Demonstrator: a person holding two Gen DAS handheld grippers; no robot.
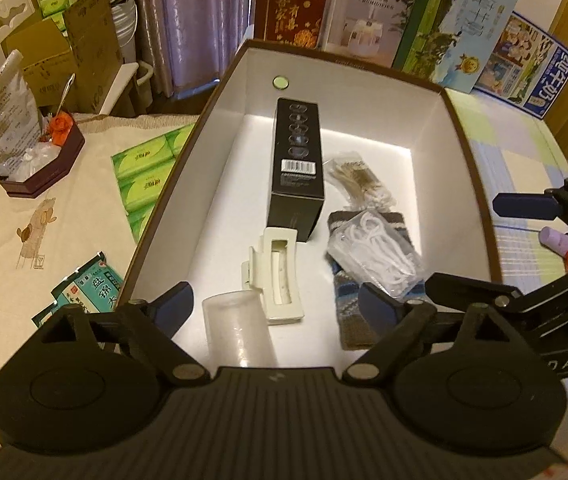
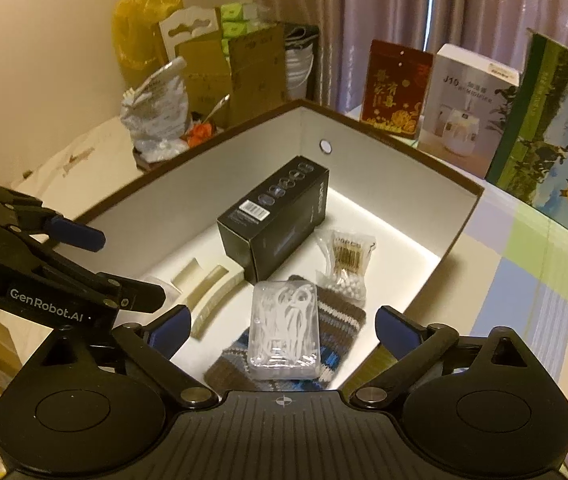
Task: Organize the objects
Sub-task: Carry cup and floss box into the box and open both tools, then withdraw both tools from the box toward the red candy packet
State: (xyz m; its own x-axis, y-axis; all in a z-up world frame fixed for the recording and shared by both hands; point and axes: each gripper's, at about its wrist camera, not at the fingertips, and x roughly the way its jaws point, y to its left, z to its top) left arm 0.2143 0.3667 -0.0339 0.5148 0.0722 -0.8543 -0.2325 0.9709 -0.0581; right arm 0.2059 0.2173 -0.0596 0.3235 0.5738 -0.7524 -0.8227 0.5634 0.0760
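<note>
An open box (image 1: 404, 112) (image 2: 384, 168) with a brown rim and white inside holds a long black carton (image 1: 298, 168) (image 2: 276, 220). Beside it lie a bag of cotton swabs (image 1: 360, 180) (image 2: 346, 264) and a knitted pouch (image 1: 354, 332) (image 2: 344, 316). A clear floss-pick case (image 1: 376, 256) (image 2: 284, 332) rests on the pouch. A cream hair claw (image 1: 280, 276) (image 2: 212, 292) and a translucent cylinder (image 1: 240, 332) lie near the front. My left gripper (image 1: 278, 306) hangs open above the cylinder and claw. My right gripper (image 2: 284, 326) hangs open above the floss case, its pads clear of it.
Green tissue packs (image 1: 144, 176) lie left of the box, with a dark tray (image 1: 40, 172) holding a crumpled bag beyond. Tall cartons (image 1: 364, 8) stand behind the box. Green packets (image 1: 88, 292) sit at the front left. A purple tube (image 1: 560, 240) lies on the patchwork cloth, right.
</note>
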